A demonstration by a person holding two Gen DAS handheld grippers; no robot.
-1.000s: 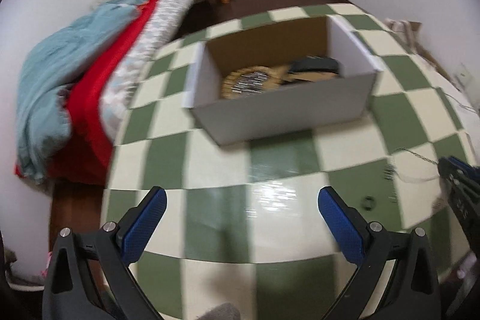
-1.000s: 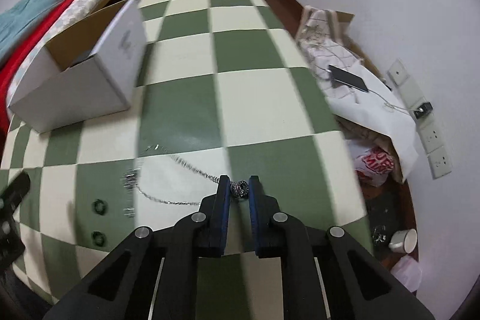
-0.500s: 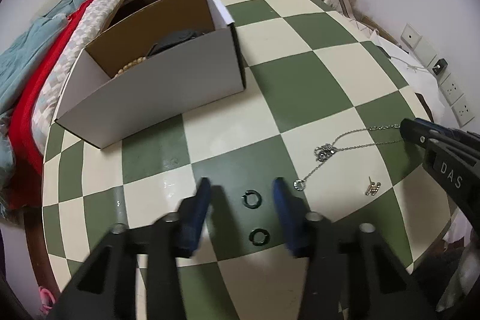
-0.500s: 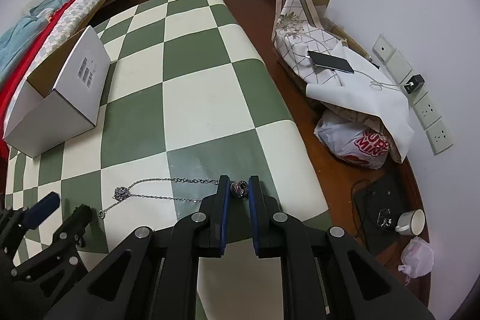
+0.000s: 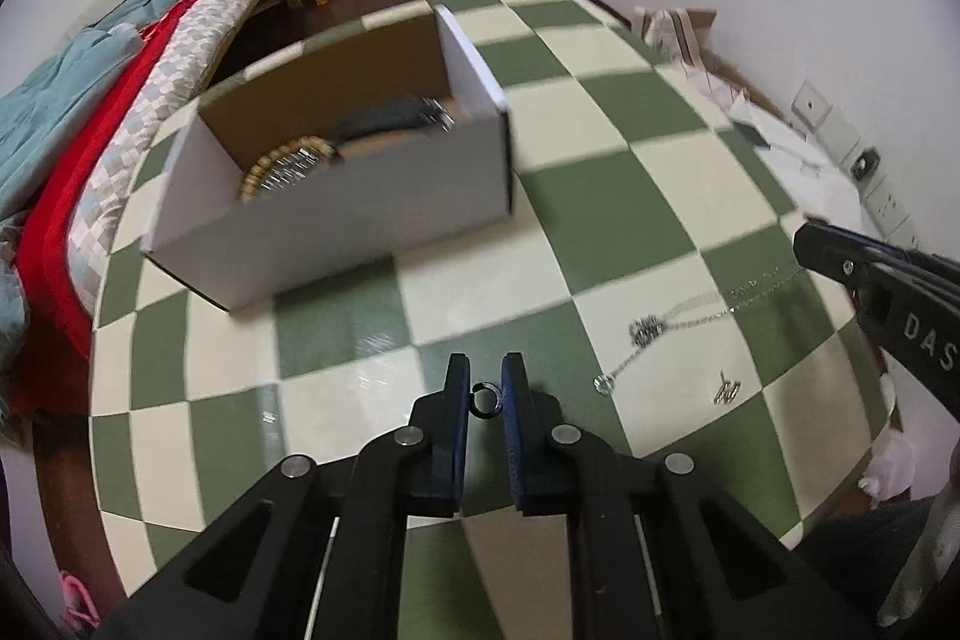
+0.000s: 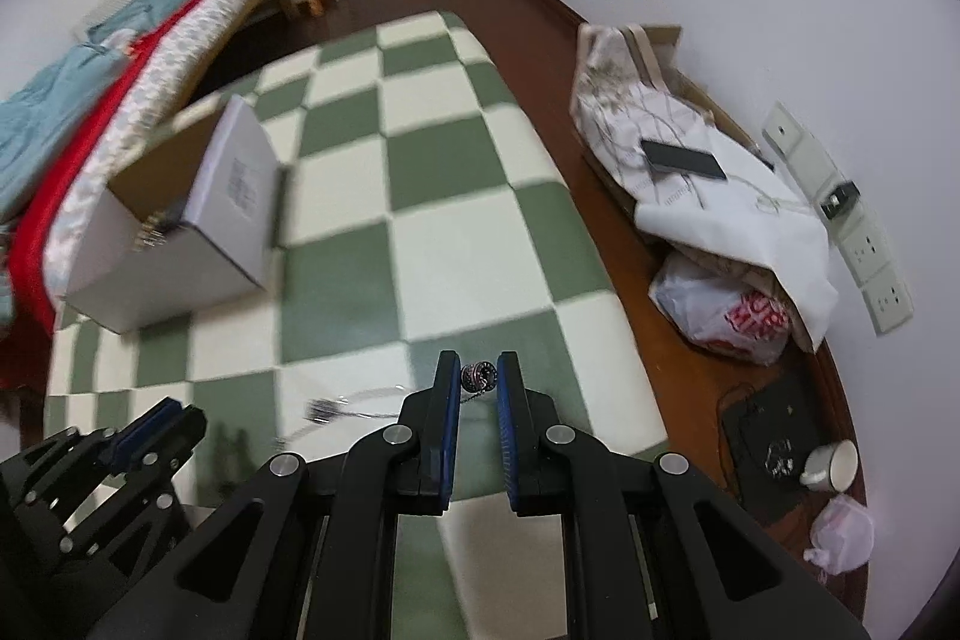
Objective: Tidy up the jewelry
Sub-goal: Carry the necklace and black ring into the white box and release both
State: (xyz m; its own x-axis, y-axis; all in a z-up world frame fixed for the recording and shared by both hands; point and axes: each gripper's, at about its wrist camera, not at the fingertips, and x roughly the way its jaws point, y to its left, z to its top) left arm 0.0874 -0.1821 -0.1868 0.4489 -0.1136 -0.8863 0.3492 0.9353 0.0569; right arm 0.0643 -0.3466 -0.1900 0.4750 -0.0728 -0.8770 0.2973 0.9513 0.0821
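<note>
My left gripper (image 5: 485, 388) is shut on a small black ring (image 5: 486, 398), held between its blue pads over the checked table. My right gripper (image 6: 478, 376) is shut on a dark bead (image 6: 478, 377) at one end of a silver chain necklace (image 5: 672, 317); the chain trails left across the table to a second charm (image 6: 321, 409). The right gripper (image 5: 876, 280) also shows at the right edge of the left wrist view. A small gold earring (image 5: 728, 389) lies near the chain's loose end. An open white cardboard box (image 5: 336, 196) holds a beaded bracelet (image 5: 282, 163) and dark items.
The green and cream checked table (image 6: 456, 244) drops off at its right edge to a wooden floor with bags (image 6: 732, 316), a phone (image 6: 684, 157) and a cup (image 6: 831, 463). A bed with red and blue covers (image 5: 90, 112) lies beyond the box.
My left gripper went from wide open to shut on the black ring and lifted it. The right gripper kept its hold on the bead, drawing the chain rightward.
</note>
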